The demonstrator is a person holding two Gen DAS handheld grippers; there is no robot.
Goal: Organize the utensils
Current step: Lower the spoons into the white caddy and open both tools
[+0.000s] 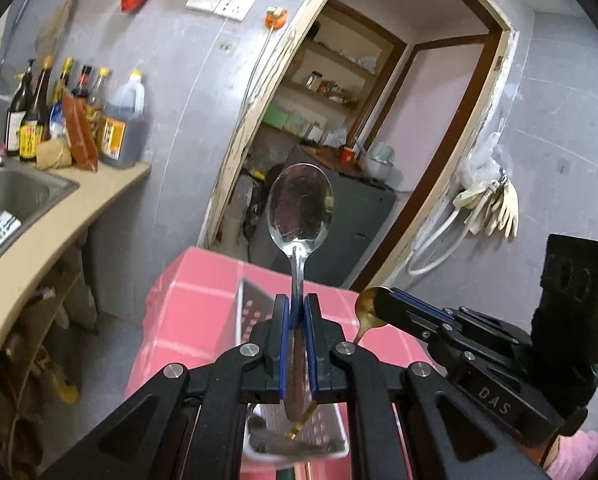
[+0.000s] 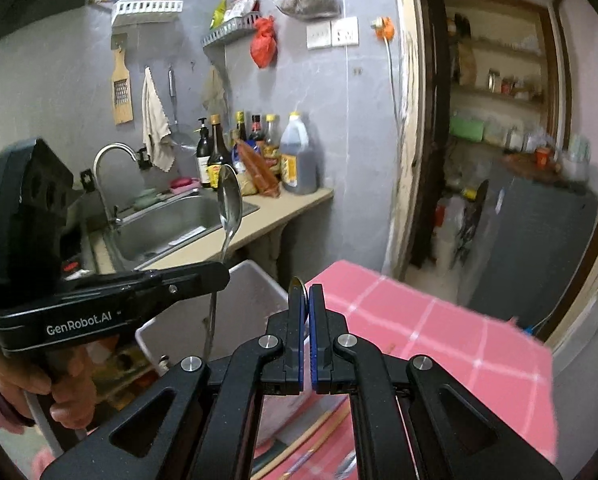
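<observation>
My left gripper (image 1: 297, 302) is shut on the handle of a silver spoon (image 1: 300, 208), whose bowl stands upright above the fingers. In the right wrist view the same left gripper (image 2: 218, 273) and silver spoon (image 2: 230, 200) are at the left, a hand around the grip. My right gripper (image 2: 306, 294) is shut on a gold spoon (image 2: 297, 285), seen edge-on between the pads. From the left wrist view the right gripper (image 1: 383, 300) holds that gold spoon (image 1: 369, 308) by its neck, handle slanting down. Below both stands a white utensil holder (image 1: 299, 453) on the pink checked table (image 1: 203, 320).
A counter (image 2: 275, 216) with a steel sink (image 2: 171, 228) and several sauce bottles (image 2: 295, 156) runs along the left wall. Chopsticks (image 2: 311, 436) lie on the pink cloth. A doorway (image 1: 379, 120) opens onto a dark cabinet (image 1: 363, 216). Gloves (image 1: 495, 204) hang at right.
</observation>
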